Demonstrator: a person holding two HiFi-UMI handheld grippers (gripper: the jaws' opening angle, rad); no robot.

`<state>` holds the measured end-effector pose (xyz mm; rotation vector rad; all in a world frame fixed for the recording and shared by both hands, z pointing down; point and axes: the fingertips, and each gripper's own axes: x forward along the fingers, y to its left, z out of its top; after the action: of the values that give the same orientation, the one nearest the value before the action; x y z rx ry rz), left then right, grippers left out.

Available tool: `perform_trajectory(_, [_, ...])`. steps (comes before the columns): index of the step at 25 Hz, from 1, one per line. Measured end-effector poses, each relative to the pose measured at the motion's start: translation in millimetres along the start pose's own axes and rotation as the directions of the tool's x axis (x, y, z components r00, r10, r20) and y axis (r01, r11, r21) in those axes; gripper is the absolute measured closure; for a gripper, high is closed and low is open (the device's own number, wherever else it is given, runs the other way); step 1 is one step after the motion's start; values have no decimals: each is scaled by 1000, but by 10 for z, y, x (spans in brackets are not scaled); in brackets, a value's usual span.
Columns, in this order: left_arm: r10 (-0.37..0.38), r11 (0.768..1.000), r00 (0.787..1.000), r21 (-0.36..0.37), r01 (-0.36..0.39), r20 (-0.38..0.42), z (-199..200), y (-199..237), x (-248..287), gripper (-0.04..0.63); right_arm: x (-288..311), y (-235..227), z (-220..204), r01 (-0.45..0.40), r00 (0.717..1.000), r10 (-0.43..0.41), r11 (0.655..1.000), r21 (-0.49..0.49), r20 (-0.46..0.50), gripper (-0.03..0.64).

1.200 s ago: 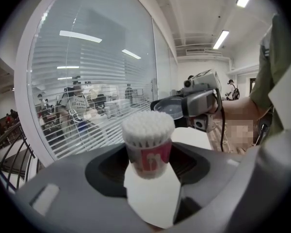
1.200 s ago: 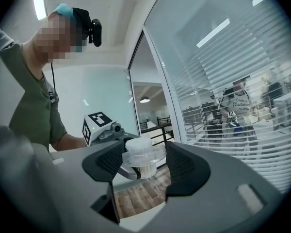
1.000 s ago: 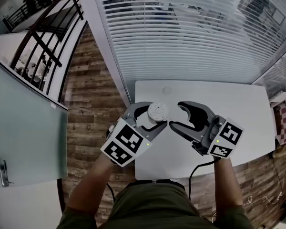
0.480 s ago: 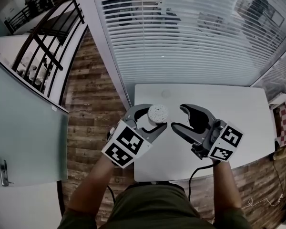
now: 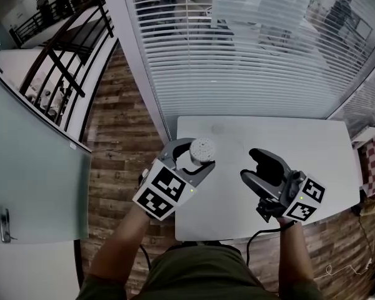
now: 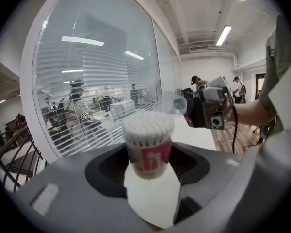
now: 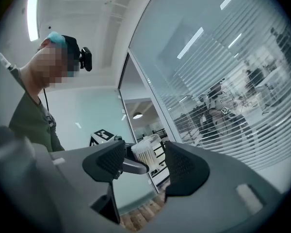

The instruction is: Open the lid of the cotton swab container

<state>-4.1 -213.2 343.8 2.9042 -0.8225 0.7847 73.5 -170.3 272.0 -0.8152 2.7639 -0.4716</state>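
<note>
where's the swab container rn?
Head view: cotton swab container upright in the left gripper, at the table's left side; right gripper with the clear lid apart to its right.

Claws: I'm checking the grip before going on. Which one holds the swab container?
The left claw: the open container stands between its jaws. The right claw, apart from it, holds only the clear lid.

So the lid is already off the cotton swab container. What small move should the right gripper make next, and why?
Probably lower the right gripper and set the clear lid on the bare white table. The lid sits in that gripper, well apart from the cotton swab container, whose swabs stand exposed in the left gripper.
</note>
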Motion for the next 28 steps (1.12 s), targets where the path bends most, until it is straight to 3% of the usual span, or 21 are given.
perform_trajectory(7, [12, 1000, 1000, -1, -12, 0, 11, -15, -33, 331, -93, 78, -32, 0, 1000, 0, 1000, 20, 1, 354])
perform_trajectory(9, [12, 1000, 1000, -3, -12, 0, 9, -33, -37, 331, -110, 110, -53, 1, 1000, -1, 1000, 15, -6, 393])
perform_trajectory(16, [13, 1000, 1000, -7, -13, -3, -3, -47, -29, 331, -161, 108, -89, 19, 1000, -18, 1000, 21, -13, 417])
perform_trajectory(23, [7, 1000, 1000, -7, -7, 1, -2, -74, -35, 333, -202, 108, -69, 45, 999, -45, 999, 19, 0, 527])
perform_trajectory(28, [4, 1000, 1000, -9, -4, 7, -5, -85, -36, 331, -204, 117, -70, 64, 998, -64, 998, 14, 1, 560])
